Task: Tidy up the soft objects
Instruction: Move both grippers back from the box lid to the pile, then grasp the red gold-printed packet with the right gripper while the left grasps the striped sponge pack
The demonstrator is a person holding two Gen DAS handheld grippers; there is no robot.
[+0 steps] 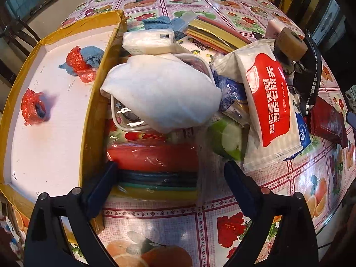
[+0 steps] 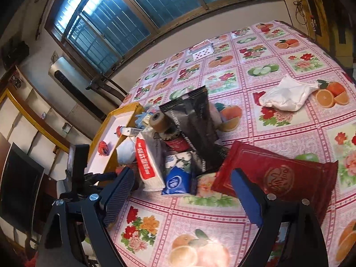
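In the left wrist view my left gripper (image 1: 170,164) is open, its fingers on either side of a plastic-wrapped stack of red, black, green and yellow sheets (image 1: 155,166). Just beyond lies a white soft cloth bundle (image 1: 162,93), draped over a clear lidded container (image 1: 124,120). A red-labelled wet wipe pack (image 1: 271,102) leans to its right. The yellow-taped cardboard box (image 1: 98,115) on the left holds red plastic bags with blue cloth (image 1: 82,64). My right gripper (image 2: 182,173) is open above a blue tissue pack (image 2: 175,178), its right finger over a dark red packet (image 2: 278,173).
A white tissue pack (image 1: 149,41), blue cloth (image 1: 160,22), another sheet pack (image 1: 213,33) and a skate wheel (image 1: 289,44) crowd the pile. A black pouch (image 2: 193,120) tops it. A second white cloth bag (image 2: 287,95) and playing cards (image 2: 202,51) lie on the flowered tablecloth (image 2: 244,133).
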